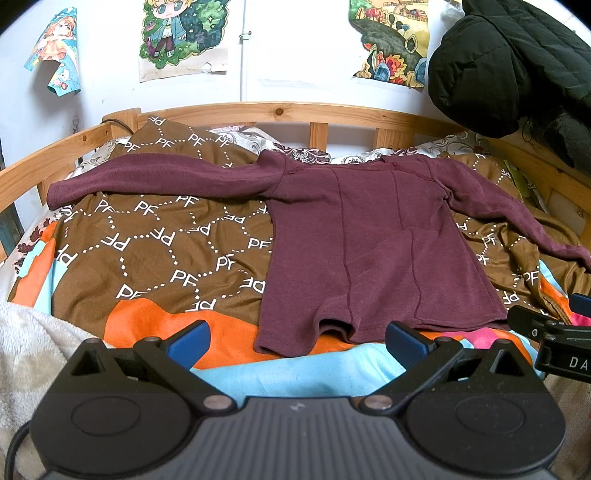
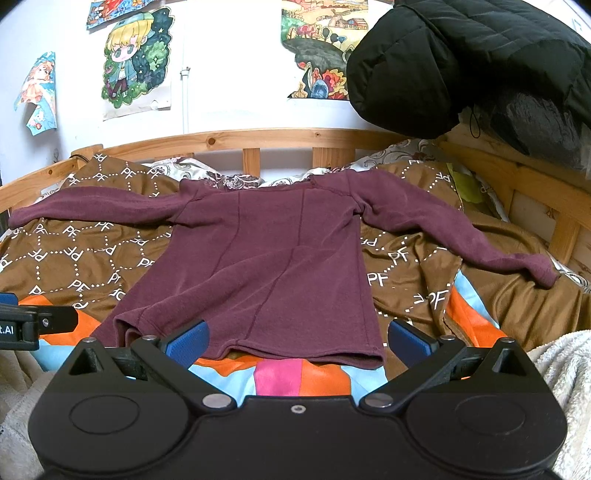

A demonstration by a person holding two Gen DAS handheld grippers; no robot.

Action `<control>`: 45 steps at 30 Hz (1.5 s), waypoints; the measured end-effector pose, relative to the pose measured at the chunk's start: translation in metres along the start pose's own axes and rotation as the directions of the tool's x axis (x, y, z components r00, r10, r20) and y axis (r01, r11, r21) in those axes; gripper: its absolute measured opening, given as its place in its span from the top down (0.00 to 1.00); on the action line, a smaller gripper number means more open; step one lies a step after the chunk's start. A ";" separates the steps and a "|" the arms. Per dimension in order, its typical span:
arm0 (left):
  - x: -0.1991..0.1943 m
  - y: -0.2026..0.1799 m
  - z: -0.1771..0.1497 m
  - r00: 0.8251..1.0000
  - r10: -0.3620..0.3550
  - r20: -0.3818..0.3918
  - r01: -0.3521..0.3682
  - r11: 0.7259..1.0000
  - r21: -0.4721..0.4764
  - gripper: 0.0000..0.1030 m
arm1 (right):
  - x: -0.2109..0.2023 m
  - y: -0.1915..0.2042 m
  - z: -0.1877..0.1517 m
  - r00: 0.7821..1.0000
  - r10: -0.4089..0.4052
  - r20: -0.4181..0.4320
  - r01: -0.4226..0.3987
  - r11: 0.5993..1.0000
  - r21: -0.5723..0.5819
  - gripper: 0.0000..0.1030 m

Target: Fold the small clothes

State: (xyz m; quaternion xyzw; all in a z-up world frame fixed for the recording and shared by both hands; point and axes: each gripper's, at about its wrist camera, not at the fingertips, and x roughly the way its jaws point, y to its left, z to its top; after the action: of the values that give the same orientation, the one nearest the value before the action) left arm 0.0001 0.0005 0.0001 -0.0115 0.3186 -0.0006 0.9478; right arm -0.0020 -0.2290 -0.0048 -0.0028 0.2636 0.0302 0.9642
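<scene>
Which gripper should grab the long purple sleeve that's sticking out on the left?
Probably the left gripper. It is open, and the shirt's left sleeve lies on its side, while the right gripper faces the hem's right part.

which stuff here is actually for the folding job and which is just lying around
For the job:
maroon long-sleeve top, spread flat
left gripper, open
right gripper, open

Lying about:
brown PF-print cloth
black puffer jacket
cream fleece blanket
wall drawings
</scene>
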 end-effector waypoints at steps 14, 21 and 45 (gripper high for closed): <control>0.000 0.000 0.000 1.000 0.000 -0.003 0.000 1.000 0.000 0.01 | 0.002 0.000 0.001 1.000 0.000 -0.003 0.000 1.000 0.001 0.00; 0.003 -0.004 -0.002 1.000 0.005 -0.015 -0.005 1.000 0.002 0.01 | 0.003 0.001 0.000 1.000 -0.004 -0.011 0.004 1.000 0.000 0.00; 0.071 -0.044 0.075 0.973 0.077 -0.215 -0.048 0.989 0.139 0.01 | 0.039 -0.009 0.047 0.985 -0.042 -0.168 0.045 0.999 0.014 0.00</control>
State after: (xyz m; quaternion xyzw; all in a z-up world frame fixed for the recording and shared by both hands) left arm 0.1022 -0.0428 0.0180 0.0620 0.4211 0.0068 0.9049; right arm 0.0558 -0.2348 0.0156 -0.0024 0.3441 0.0066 0.9389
